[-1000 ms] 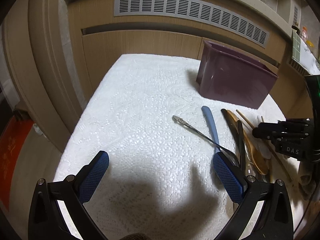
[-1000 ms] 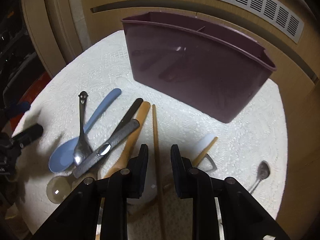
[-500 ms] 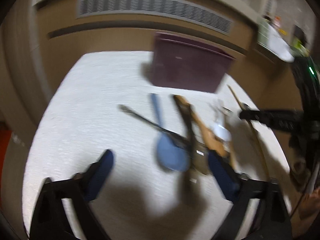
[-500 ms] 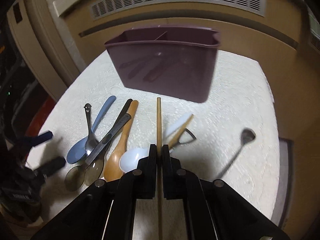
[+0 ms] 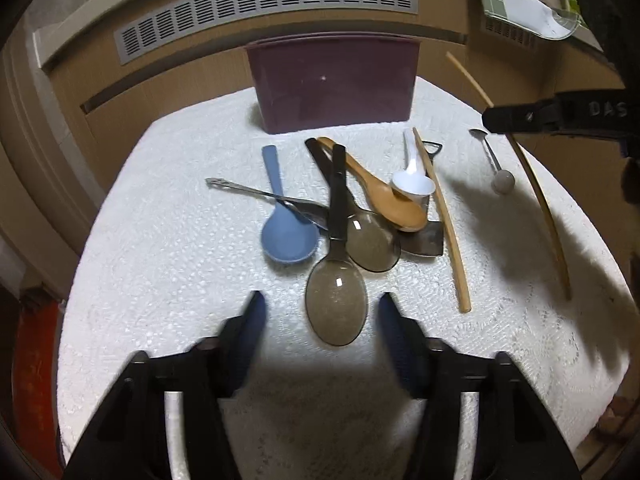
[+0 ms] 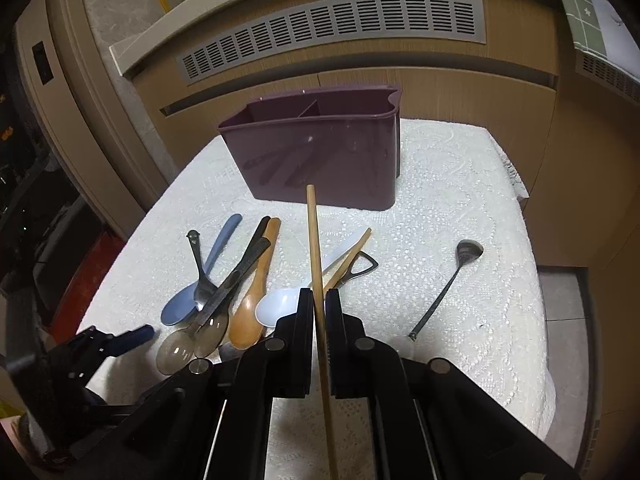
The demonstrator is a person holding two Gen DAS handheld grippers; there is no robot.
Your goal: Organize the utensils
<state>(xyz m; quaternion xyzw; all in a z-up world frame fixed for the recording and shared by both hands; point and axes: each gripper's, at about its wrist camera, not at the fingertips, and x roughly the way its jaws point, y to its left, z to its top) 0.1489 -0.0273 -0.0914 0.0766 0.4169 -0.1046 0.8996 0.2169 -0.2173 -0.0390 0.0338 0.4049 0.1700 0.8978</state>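
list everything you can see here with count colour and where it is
utensil caddy: 1, dark purple, divided, far end of the cloth
tablecloth: 1, white lace, covering the table
chopsticks: 2, wooden; one clamped in the right gripper, one lying right of the pile
blue spoon: 1, left of pile
translucent smoky spoons: 2, front of pile
wooden spoon: 1, orange-brown, mid pile
white soup spoon: 1, resting on the wooden spoon
metal spoons: 2; one across the blue spoon, one alone at right
left gripper: blue pads, closing around a smoky spoon's bowl without touching
right gripper: black, shut
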